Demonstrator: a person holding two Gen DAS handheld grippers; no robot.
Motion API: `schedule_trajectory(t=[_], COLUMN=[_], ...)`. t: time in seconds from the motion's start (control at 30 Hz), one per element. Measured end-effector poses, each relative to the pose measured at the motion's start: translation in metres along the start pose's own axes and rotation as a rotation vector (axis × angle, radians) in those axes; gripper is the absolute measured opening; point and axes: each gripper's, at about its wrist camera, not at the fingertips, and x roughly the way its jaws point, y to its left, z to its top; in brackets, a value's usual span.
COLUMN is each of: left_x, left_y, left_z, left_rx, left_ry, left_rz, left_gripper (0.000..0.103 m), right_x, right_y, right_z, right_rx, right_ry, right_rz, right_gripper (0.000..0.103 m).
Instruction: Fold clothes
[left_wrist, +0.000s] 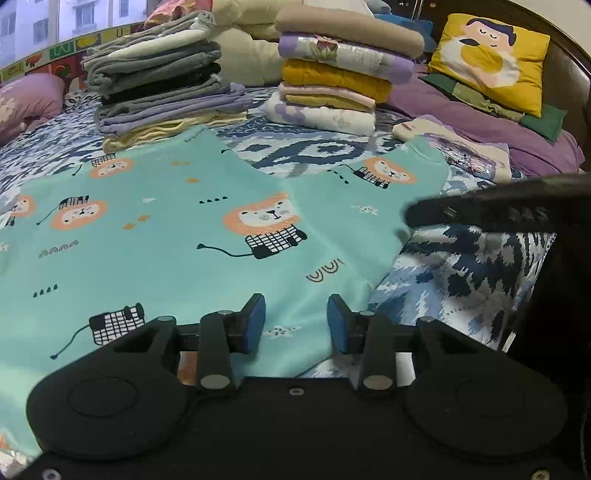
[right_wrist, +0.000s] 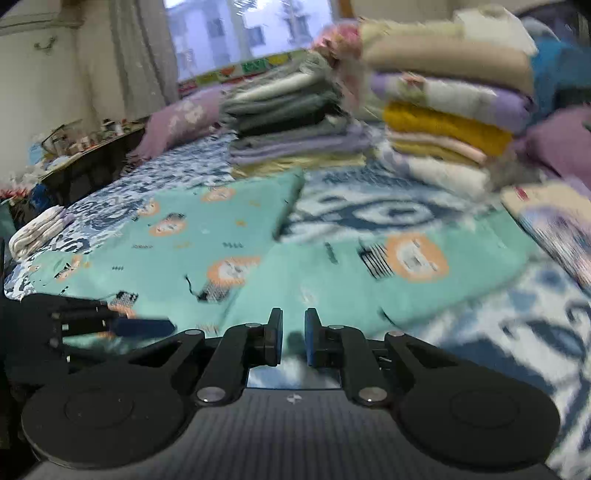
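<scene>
Bed w/ blue-white patterned cover (left_wrist: 461, 280), window behind; two stacks of folded clothes (left_wrist: 162, 85) (left_wrist: 340, 77) toward the far edge, yellow cushion (left_wrist: 491, 62) at the headboard. Teal lion-print pyjama trousers (left_wrist: 184, 236) lie flat mid-bed, legs spread toward the stacks, left side cut off by frame. Left gripper (left_wrist: 296, 323) over the near hem, fingers wide apart, nothing held. Right gripper (right_wrist: 293, 338): narrow gap, empty; right-wrist view motion-blurred, so stacks are smeared.
</scene>
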Motion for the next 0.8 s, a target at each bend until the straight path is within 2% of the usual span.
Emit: schedule_trajectory(t=[0.13,0.27,0.37,0.43,0.5,0.6,0.7,0.8], left_x=[0.000,0.001,0.001,0.001,0.002,0.002,0.002,0.002], left_y=[0.004,0.007,0.010,0.011,0.013,0.015,0.015,0.015], left_z=[-0.002,-0.003,-0.003,-0.003,-0.002,-0.002,-0.001,-0.001], left_rx=[-0.018,-0.032,-0.034,-0.036,-0.038,-0.039,-0.038,-0.041], left_ry=[0.004,0.004,0.006,0.007,0.009,0.012,0.014,0.014], left_rz=[-0.009,-0.022,-0.035,-0.044,-0.053,-0.061,-0.061,-0.058], left_gripper=[0.038,0.038,0.038,0.038,0.040,0.040,0.040,0.040], right_x=[0.034,0.066,0.087,0.093,0.089,0.078,0.062,0.047], right_y=[0.012,0.015,0.001,-0.026,-0.051,-0.093,-0.147,-0.190], right_z=[0.008,0.027,0.037,0.042,0.046,0.051,0.050,0.048], right_rx=[-0.037,-0.024,-0.016,0.082,0.142,0.211,0.363,0.449], right_ry=[0.003,0.004,0.023,0.024,0.013,-0.012,-0.058,-0.103], right_rz=[0.052,0.069,-0.004,0.000,-0.039,-0.129,-0.195,-0.305], right_gripper=[0.015,0.015,0.013,0.008,0.007,0.007,0.007,0.008])
